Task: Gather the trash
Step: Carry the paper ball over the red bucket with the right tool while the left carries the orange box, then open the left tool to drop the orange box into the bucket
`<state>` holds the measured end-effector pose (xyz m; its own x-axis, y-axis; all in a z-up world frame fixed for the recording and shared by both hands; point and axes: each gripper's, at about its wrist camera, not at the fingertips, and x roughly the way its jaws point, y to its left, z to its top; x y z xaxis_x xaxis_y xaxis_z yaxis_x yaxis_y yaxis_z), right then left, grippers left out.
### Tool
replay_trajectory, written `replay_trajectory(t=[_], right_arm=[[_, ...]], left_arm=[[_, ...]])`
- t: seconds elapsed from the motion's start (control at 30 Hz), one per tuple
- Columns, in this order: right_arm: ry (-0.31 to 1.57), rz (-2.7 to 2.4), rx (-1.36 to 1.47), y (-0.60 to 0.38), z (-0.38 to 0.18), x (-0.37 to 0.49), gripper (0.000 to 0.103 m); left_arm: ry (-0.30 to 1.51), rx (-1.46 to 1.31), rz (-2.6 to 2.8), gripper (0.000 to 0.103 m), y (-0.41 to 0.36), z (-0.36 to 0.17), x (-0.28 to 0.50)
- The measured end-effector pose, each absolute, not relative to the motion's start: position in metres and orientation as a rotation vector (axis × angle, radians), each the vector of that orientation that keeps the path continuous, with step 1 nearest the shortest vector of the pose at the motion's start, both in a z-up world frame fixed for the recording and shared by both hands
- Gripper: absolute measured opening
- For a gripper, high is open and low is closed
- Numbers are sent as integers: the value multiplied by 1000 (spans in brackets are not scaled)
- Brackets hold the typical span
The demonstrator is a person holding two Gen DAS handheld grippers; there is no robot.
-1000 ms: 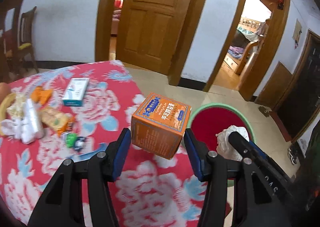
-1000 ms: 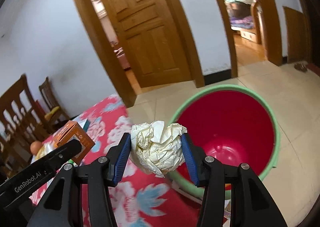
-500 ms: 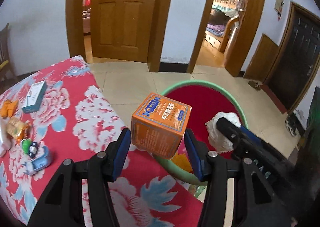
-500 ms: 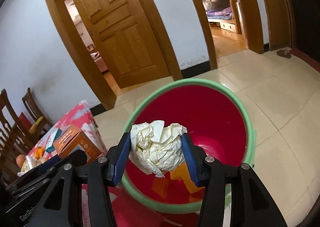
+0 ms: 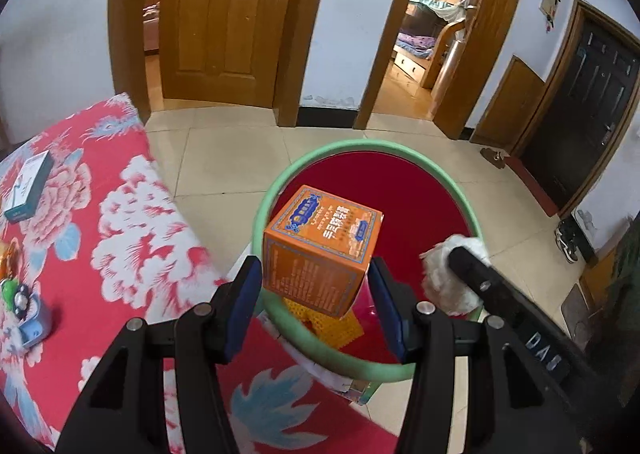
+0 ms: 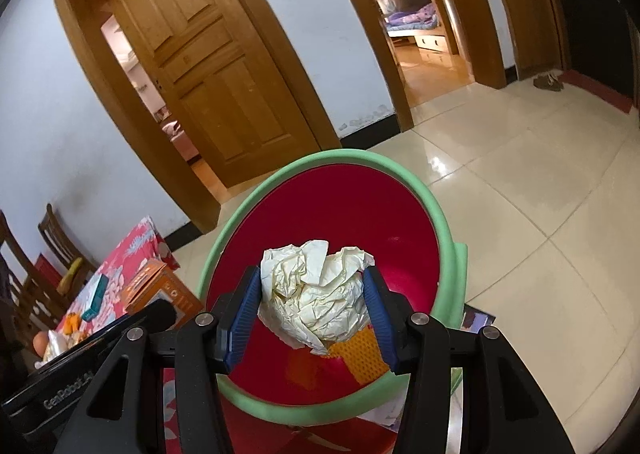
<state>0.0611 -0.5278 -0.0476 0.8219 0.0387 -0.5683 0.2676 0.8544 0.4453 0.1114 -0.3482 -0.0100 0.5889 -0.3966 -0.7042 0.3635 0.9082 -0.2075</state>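
My left gripper (image 5: 314, 306) is shut on an orange cardboard box (image 5: 320, 248) and holds it above the near rim of a red bin with a green rim (image 5: 420, 158). My right gripper (image 6: 310, 318) is shut on a crumpled ball of pale paper (image 6: 316, 294) and holds it over the open red bin (image 6: 328, 210). An orange mesh wrapper (image 6: 358, 350) lies at the bin's bottom. The paper ball (image 5: 440, 274) and the right gripper show at the right of the left wrist view. The box (image 6: 160, 290) shows at the left of the right wrist view.
The table with the red flowered cloth (image 5: 132, 222) is to the left of the bin. On it lie a teal and white box (image 5: 28, 186), a small blue item (image 5: 34, 328) and other wrappers. Tiled floor (image 6: 520, 194), wooden doors and chairs (image 6: 52, 246) lie beyond.
Both grippers have moved right, off the table and over the bin, with the box and the paper ball still held. The bin now fills the middle of both views.
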Motion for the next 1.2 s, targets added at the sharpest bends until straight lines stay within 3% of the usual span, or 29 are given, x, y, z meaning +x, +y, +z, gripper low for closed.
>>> replay_trajectory(t=[0.57,0.7,0.93,1.2], right_arm=[[681,-170,541,-541,-67,78,54],[678,-162,531,-538,-66,78,54],[691,-140,508,-530,-66,79,54],[704,-132,519,-529,-70,80,54]], left_arm=[[876,-48,-477,57,-361,-28,117],[881,-74,-492,73,-359,-27,121],[848,-117,-466,79,-345,-26,120],[834,-105,-444,80,-343,-24,118]])
